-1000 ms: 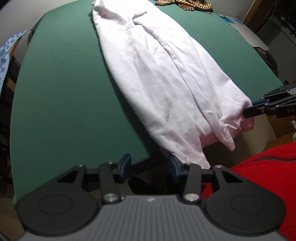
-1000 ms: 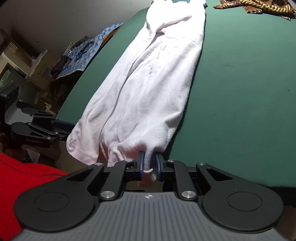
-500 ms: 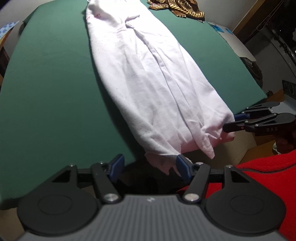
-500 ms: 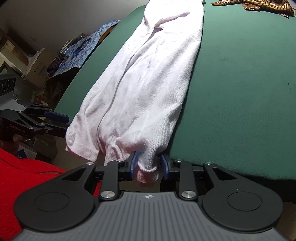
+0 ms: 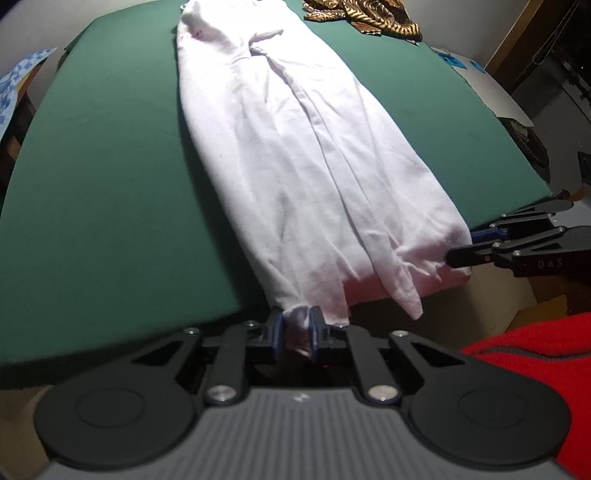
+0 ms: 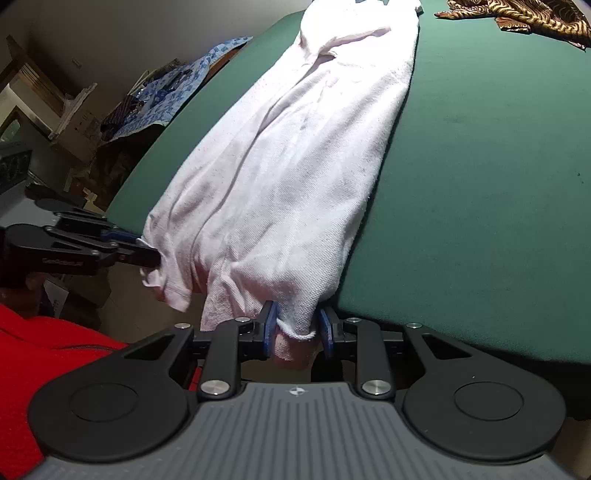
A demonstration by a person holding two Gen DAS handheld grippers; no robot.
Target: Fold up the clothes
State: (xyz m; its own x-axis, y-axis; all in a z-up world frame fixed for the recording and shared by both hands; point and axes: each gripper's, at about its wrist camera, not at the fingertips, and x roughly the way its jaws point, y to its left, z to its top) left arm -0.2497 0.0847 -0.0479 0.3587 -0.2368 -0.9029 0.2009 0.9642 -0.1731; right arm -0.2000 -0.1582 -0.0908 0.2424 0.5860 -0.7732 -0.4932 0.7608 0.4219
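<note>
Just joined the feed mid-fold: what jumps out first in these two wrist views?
A long white garment lies stretched down the middle of the green table, its near end spilling over the table's front edge. Both grippers are clamped on that end: the left gripper on one corner, the right gripper on the other with its jaws closing. A tiger-striped cloth sits at the far edge.

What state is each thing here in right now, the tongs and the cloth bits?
Left tongs: shut on the white garment's near corner.
Right tongs: closing on the other near corner.
White garment: folded lengthwise, stretched along the green table, near end overhanging.
Patterned cloth: crumpled at the far edge.
</note>
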